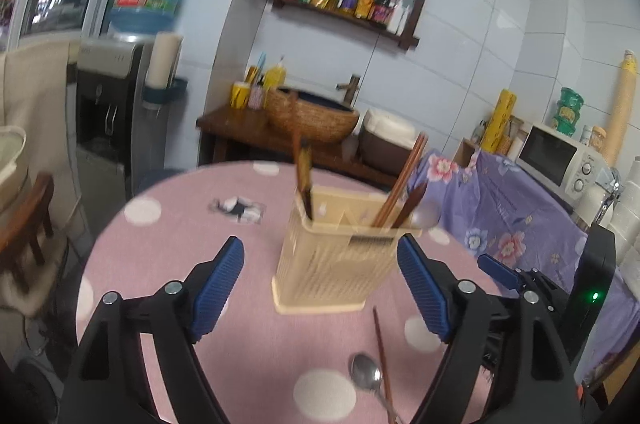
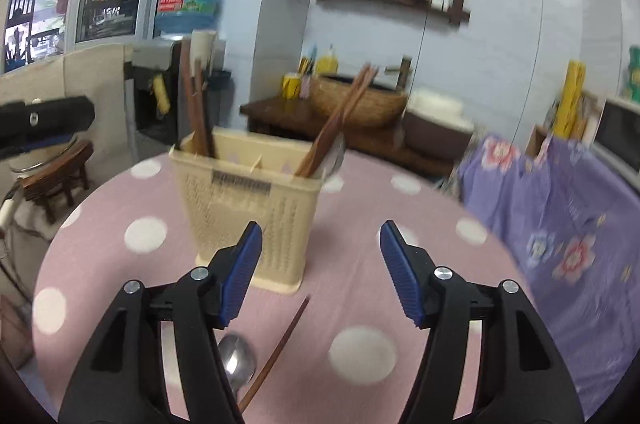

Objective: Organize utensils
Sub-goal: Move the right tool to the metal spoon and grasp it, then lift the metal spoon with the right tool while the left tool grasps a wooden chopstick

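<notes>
Left gripper (image 1: 320,288) jaws spread, nothing between. Right gripper (image 2: 320,272) likewise released, empty. Nearest, on pink dotted tablecloth (image 1: 168,264): metal spoon (image 1: 366,372) bowl up, handle running toward camera; beside it single brown chopstick (image 1: 380,340), long axis pointing toward beige utensil holder (image 1: 332,264). Holder upright; chopsticks (image 2: 340,120) inside lean right, spoon possibly alongside, blurred.

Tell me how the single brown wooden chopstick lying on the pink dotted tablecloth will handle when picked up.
The brown wooden chopstick looks thin and straight, so probably stiff and very light. It lies flat on the pink dotted tablecloth, beside the metal spoon, so a pinch from above may be fiddly. If it is round, which the blur hides, it might roll when nudged.
</notes>
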`<state>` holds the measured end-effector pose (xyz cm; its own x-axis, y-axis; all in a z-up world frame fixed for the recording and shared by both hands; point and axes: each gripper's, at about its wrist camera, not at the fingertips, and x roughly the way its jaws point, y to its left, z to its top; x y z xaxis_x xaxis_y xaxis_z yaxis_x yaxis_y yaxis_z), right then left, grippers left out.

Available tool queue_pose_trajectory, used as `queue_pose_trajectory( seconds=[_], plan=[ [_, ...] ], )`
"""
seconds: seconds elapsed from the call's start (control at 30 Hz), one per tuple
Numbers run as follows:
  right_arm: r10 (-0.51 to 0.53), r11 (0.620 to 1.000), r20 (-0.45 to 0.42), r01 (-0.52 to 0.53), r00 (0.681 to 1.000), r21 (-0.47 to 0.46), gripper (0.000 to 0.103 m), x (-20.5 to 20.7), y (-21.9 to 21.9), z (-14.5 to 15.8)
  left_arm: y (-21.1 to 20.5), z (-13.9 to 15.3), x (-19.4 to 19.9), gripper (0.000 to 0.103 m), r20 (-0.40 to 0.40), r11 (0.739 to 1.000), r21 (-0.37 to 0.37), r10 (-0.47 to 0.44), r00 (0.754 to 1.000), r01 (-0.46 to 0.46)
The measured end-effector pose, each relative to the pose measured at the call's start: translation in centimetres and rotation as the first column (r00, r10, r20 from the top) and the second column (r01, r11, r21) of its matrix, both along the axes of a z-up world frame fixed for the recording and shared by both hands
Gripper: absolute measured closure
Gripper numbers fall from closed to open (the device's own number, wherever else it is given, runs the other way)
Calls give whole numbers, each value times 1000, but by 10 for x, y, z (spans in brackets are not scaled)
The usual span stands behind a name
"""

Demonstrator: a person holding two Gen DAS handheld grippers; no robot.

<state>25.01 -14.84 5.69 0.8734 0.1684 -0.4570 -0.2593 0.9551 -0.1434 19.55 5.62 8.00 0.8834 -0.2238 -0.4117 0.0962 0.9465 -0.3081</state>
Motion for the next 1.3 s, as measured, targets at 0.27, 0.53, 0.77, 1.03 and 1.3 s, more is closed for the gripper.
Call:
queue_pose_trajectory(
  seconds=[0.27, 0.53, 0.77, 1.03, 1.3],
  plan=[
    [161, 987, -313, -157, 936, 37, 55, 1, 18, -81, 7, -72, -18, 23, -181, 1000, 15, 8, 983, -6],
    [336, 941, -440, -317, 832, 120, 65, 33, 14, -103, 15, -95, -30, 23, -243, 1000, 0, -25, 970, 26],
    [400, 916, -480, -349, 780, 197, 66, 57, 12, -114, -1, -100, -27, 23, -259, 997, 7, -68, 964, 72],
    [514, 858, -514, -391, 687, 334, 81, 76, 9, -125, -12, -104, -23, 23, -281, 995, 13, -88, 956, 95],
    [552, 832, -503, -401, 665, 383, 100, 65, 3, -120, -22, -106, -14, 23, -299, 994, 20, -99, 949, 110]
  ],
)
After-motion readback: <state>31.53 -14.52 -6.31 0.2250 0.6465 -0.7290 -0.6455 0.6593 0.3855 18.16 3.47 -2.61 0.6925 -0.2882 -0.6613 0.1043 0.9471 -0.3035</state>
